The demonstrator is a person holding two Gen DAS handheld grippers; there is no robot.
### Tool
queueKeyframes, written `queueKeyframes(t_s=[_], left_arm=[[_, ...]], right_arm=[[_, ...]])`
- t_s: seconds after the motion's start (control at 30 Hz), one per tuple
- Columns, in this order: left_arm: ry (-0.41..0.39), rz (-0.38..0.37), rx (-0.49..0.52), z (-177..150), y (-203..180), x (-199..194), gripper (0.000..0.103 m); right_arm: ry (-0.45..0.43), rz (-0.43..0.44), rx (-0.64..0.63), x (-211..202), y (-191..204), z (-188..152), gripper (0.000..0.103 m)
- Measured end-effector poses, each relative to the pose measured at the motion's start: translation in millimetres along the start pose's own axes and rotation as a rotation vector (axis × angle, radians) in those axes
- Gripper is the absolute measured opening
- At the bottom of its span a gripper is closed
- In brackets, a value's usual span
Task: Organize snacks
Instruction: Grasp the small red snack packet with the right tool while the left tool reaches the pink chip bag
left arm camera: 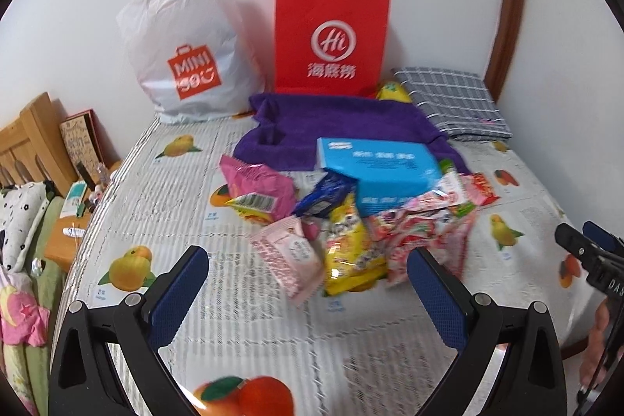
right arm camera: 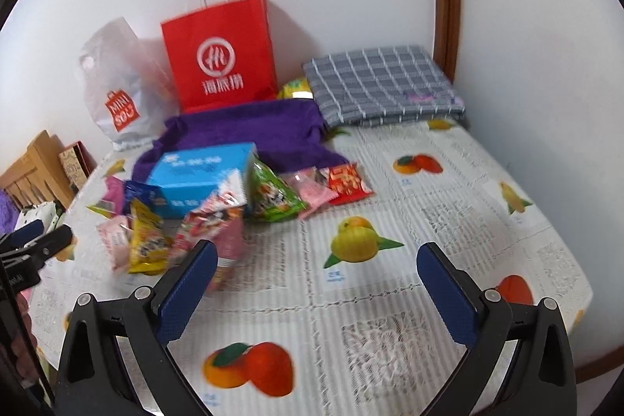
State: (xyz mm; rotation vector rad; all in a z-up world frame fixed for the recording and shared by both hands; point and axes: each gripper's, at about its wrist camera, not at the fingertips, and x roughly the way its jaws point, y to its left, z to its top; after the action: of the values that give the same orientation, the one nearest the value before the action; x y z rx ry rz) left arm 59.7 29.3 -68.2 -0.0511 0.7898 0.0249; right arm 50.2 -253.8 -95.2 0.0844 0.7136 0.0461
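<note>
**Bright wrappers heaped at centre frame, both jaws wide and empty**

Crinkled foil and plastic snack packets [left arm camera: 351, 221] lay piled at the middle of the left wrist view, on a fruit-printed cloth [left arm camera: 163, 213]. A blue box [left arm camera: 380, 174] sat on the heap's upper side, a purple towel [left arm camera: 331, 119] behind it. The left gripper [left arm camera: 308, 279] stood spread apart, holding nothing; a yellow packet [left arm camera: 351, 252] and a pink packet [left arm camera: 288, 256] lay between and just beyond its fingertips. In the right wrist view the right gripper [right arm camera: 316, 275] was likewise spread and empty, the pile up at centre left, one packet edge beside its left finger. A red paper bag [left arm camera: 331, 38] and a white plastic bag [left arm camera: 187, 45] stood at the top, against the wall.
</note>
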Motion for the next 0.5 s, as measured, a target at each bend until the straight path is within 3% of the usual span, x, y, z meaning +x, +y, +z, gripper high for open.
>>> queueKeyframes(t_s=[0.27,0.5], left_arm=[[0.054,0.005,-0.038,6.3,25.8,40.7,0.102],[0.052,0.014,-0.078,17.5,45.5,54.5,0.102]], right_arm=[[0.074,-0.020,-0.008,68.5,-29.3,12.8,0.088],[0.089,-0.045,-0.024,109.0,-42.4,38.8,0.082]])
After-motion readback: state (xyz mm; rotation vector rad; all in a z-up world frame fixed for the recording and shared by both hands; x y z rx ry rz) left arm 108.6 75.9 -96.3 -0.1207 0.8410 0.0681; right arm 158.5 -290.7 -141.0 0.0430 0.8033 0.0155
